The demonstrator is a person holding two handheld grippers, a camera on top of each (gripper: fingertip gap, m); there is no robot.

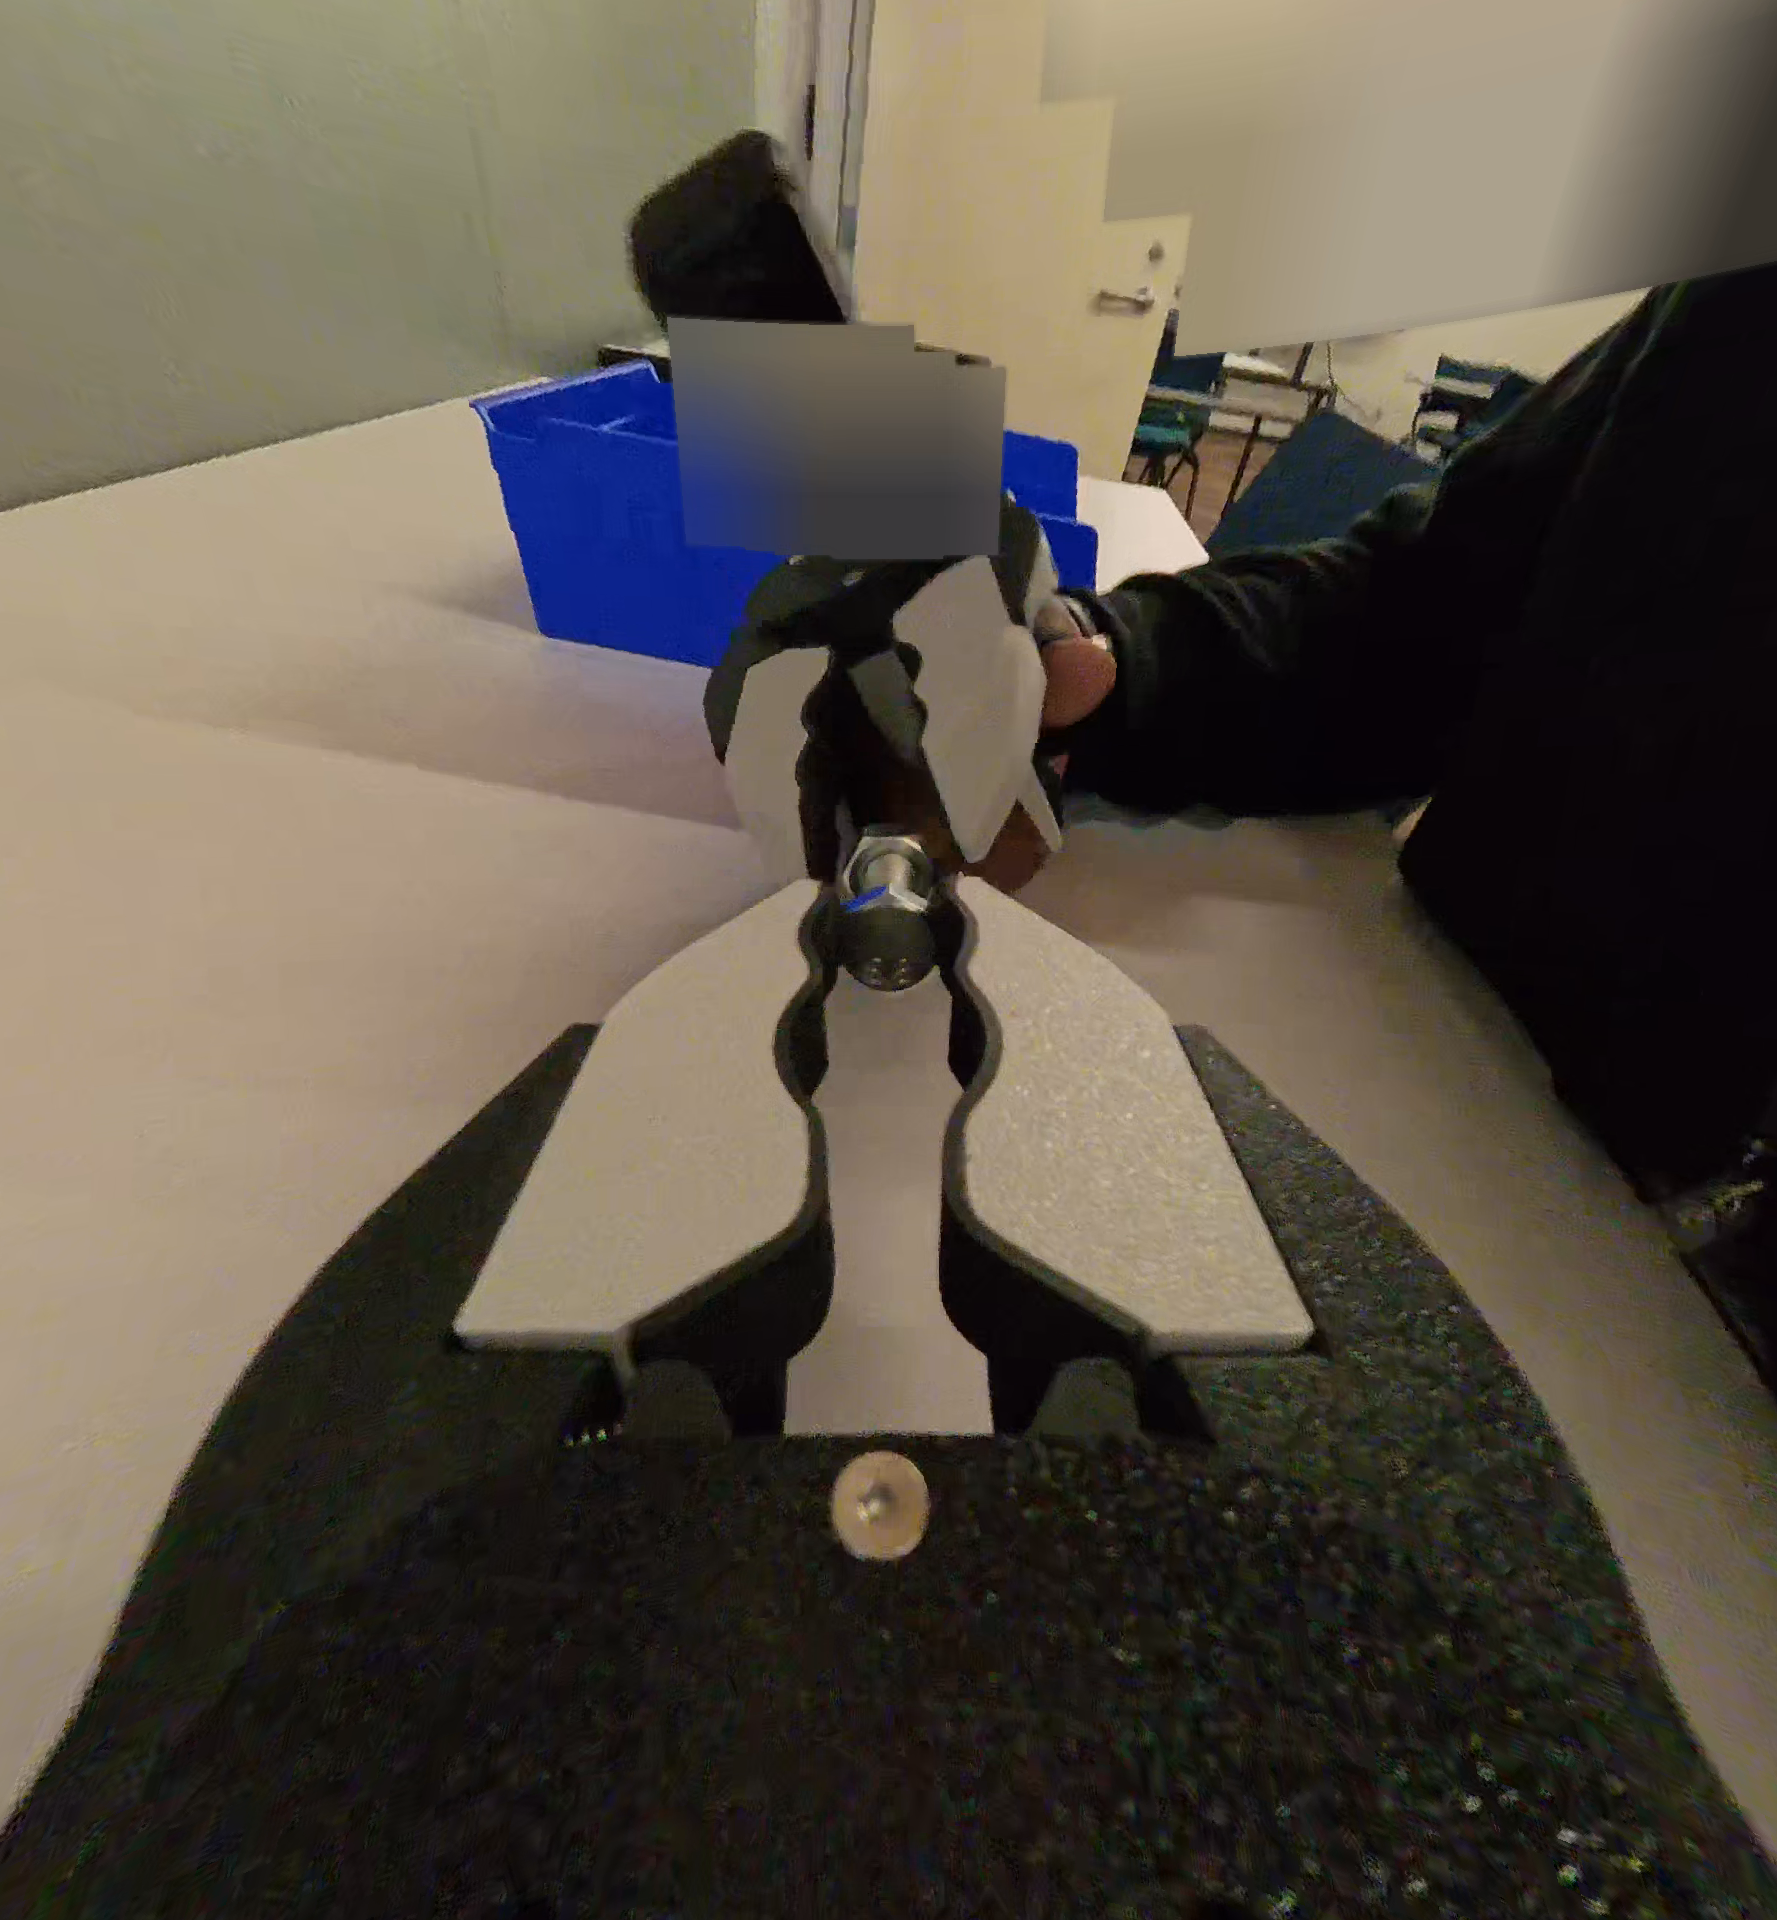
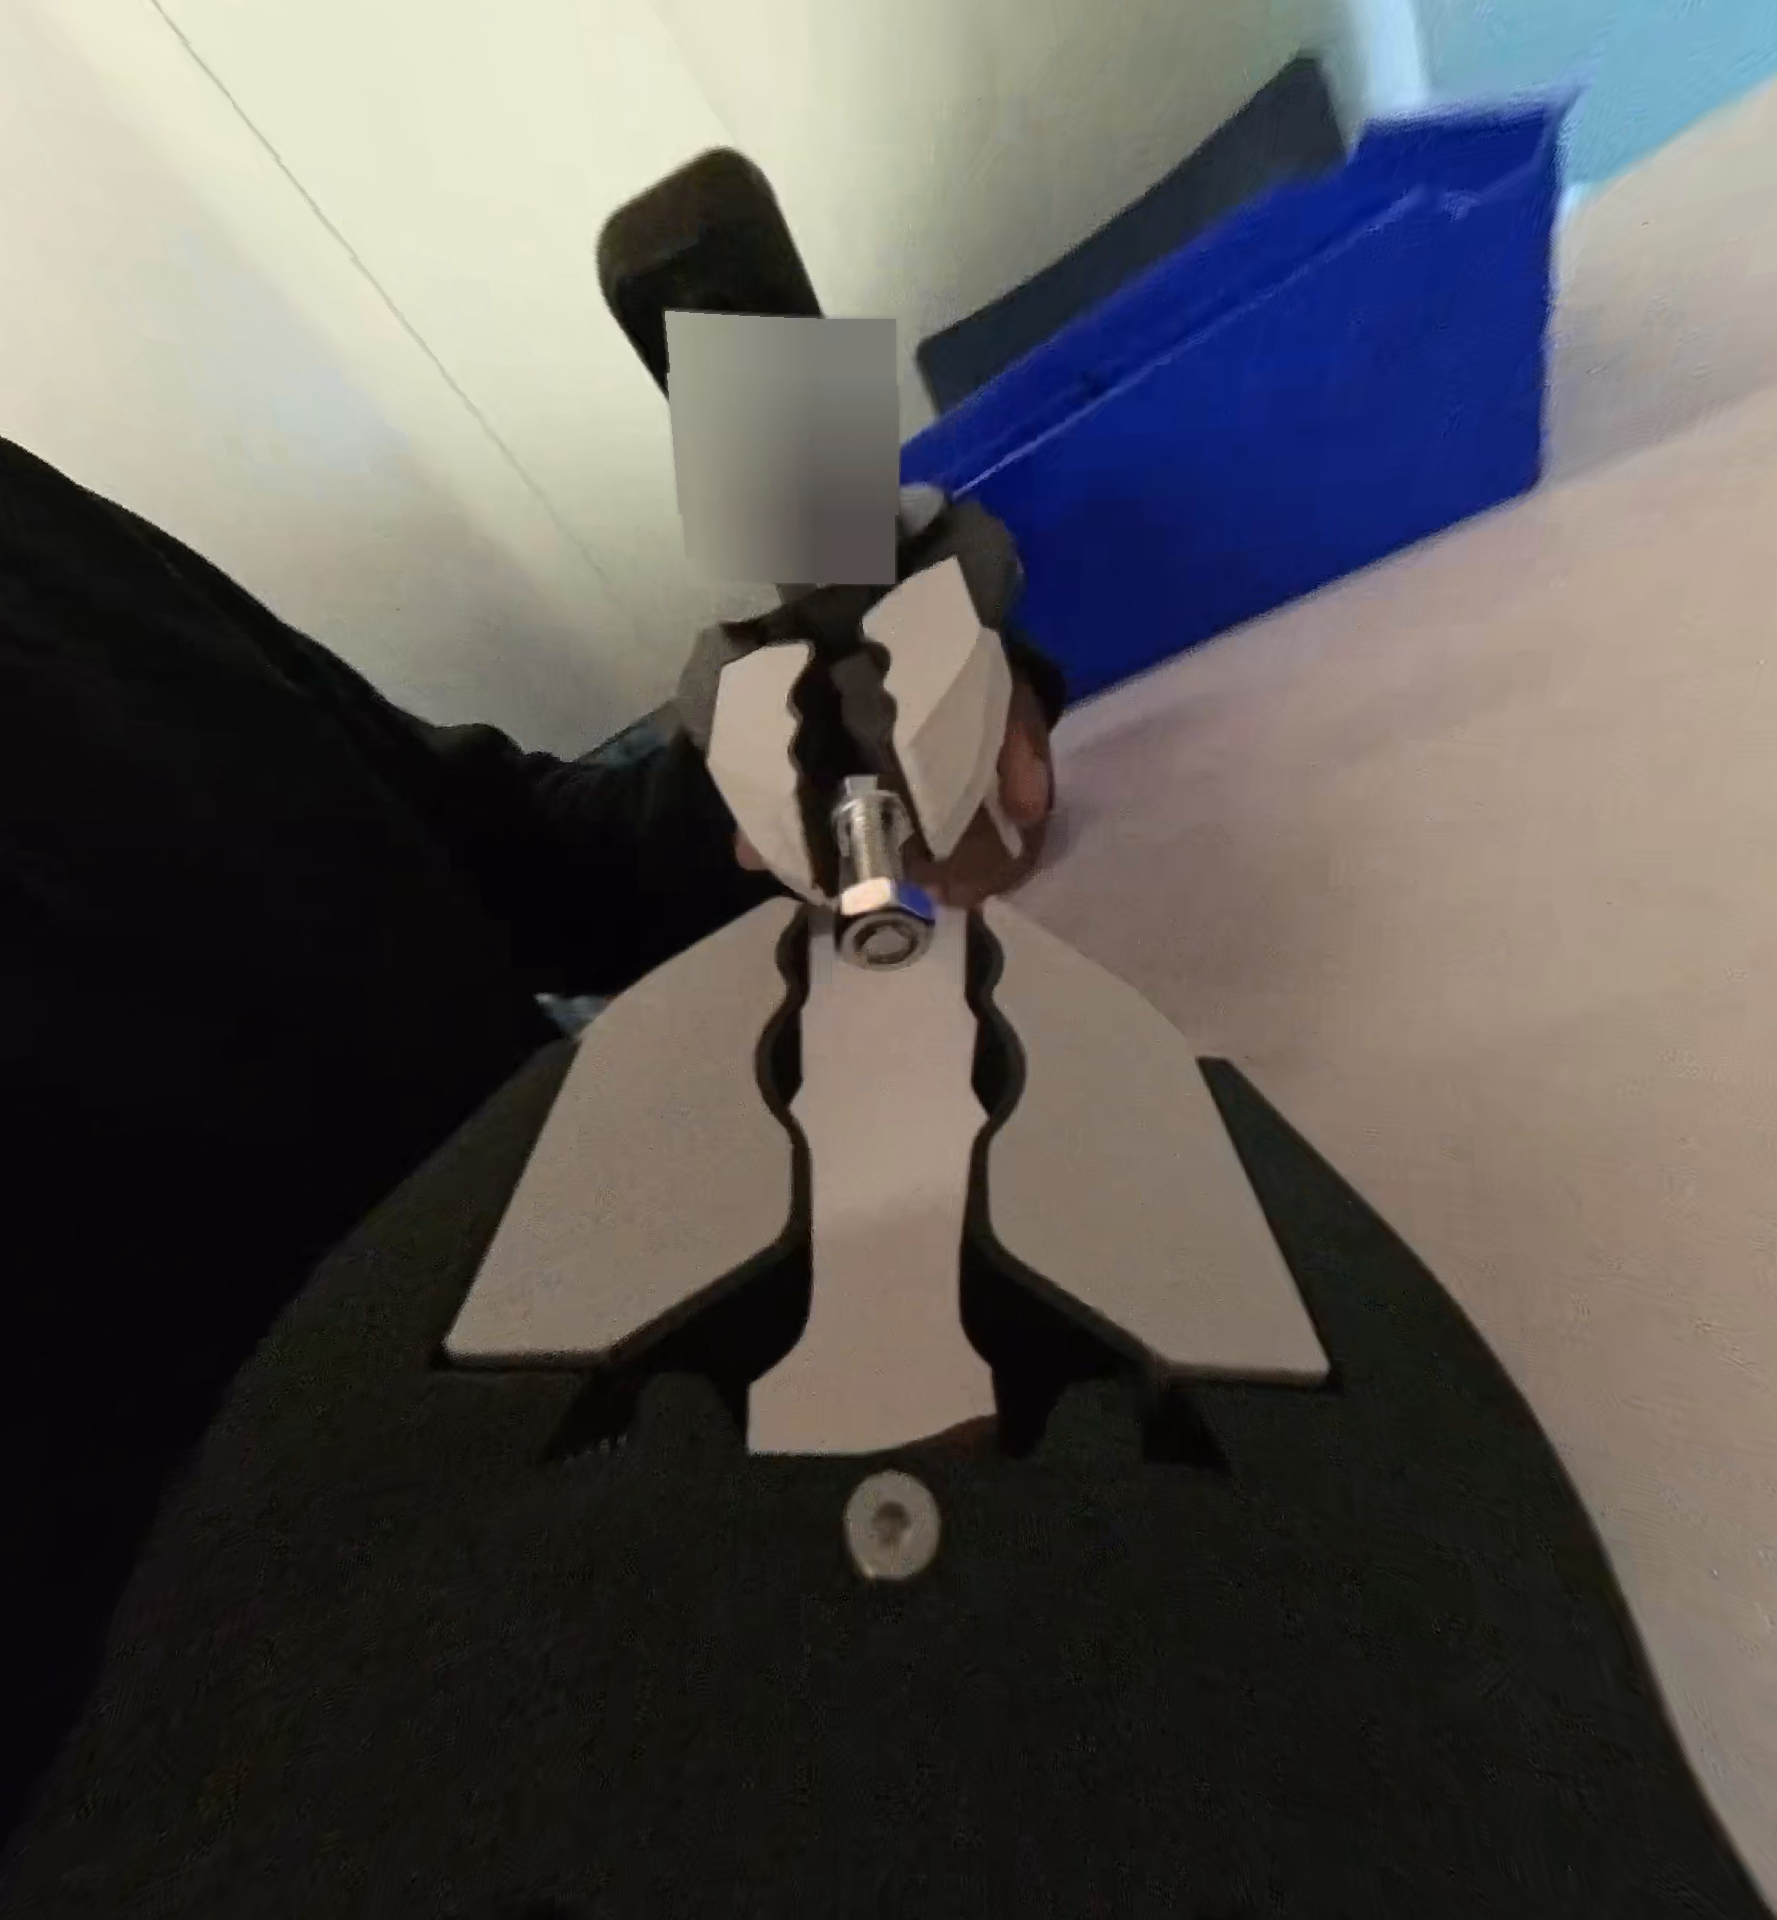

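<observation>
Left wrist view. Left gripper [image 1: 881,935] clenched on the dark head of a bolt [image 1: 879,961], pads pressing it from both sides right at the fingertips. Shank running straight ahead, away from the jaws, with a bright hex nut [image 1: 882,881] on it just beyond the tips. Right gripper [image 1: 889,842] facing from the far side, tips reaching the nut; contact there impossible to tell from here. Blue bin [image 1: 593,520] well behind, on the pale table [image 1: 240,831].

Likely trouble: only the very tips gripping a round head, so any sideways push from the other gripper could twist or lever the bolt out of the pads.

Right wrist view. Right gripper [image 2: 881,925] released, jaws parted around the nut [image 2: 879,899], which sits between the tips with a sliver of table showing on its left side. Bolt [image 2: 861,831] running forward from the nut into the left gripper [image 2: 853,800], clamped there at its far end. Bin [image 2: 1279,416] off to the right and behind.

Likely trouble: closing off-centre, pads landing on the nut's corners rather than its flats and slipping; some blur here, so exact alignment unclear.
</observation>
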